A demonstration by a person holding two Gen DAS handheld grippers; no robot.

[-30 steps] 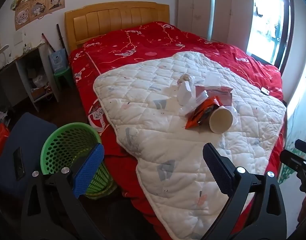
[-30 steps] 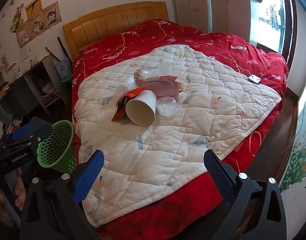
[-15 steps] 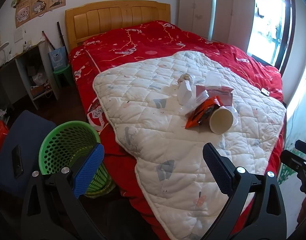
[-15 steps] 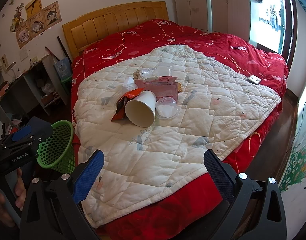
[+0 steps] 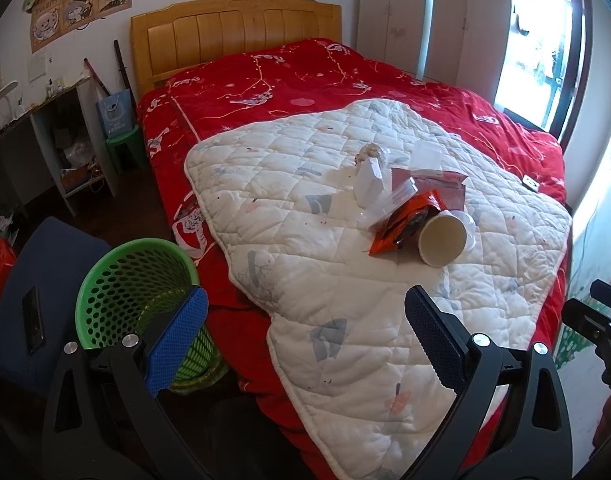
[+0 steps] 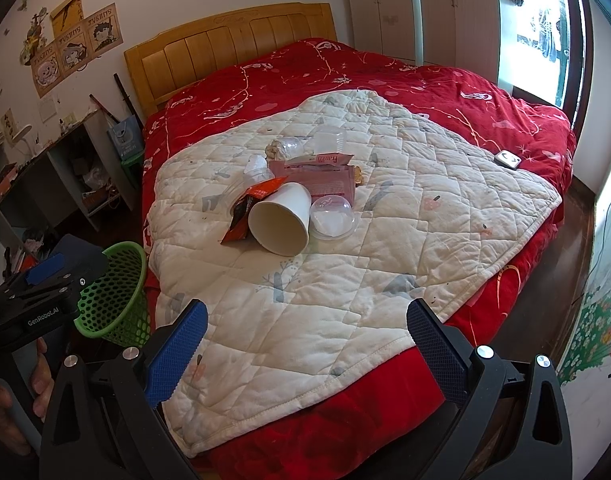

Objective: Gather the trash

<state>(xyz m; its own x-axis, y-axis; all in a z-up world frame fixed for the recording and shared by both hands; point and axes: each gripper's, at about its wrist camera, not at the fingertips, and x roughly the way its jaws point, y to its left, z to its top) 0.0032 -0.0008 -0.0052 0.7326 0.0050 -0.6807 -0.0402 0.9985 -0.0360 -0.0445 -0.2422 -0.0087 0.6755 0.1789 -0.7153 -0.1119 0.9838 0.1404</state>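
Observation:
A pile of trash lies on the white quilt (image 6: 345,300) on the bed: a tipped white paper cup (image 6: 283,220) (image 5: 442,238), an orange snack wrapper (image 6: 249,212) (image 5: 401,220), a clear dome lid (image 6: 331,216), a pink packet (image 6: 325,178) and clear plastic tubs (image 6: 327,140). A green mesh bin (image 5: 137,288) (image 6: 117,292) stands on the floor by the bed. My left gripper (image 5: 303,336) is open and empty, above the bed's edge next to the bin. My right gripper (image 6: 305,344) is open and empty over the quilt's near edge.
The red bedspread (image 5: 305,80) covers a bed with a wooden headboard (image 5: 233,32). A desk with shelves (image 5: 45,140) and a green stool (image 5: 123,148) stand left. A dark chair holding a phone (image 5: 33,320) sits by the bin. A small device (image 6: 507,158) lies on the bedspread.
Both views have shifted slightly; the trash pile sits a little closer in the right wrist view. Both grippers stay open and empty.

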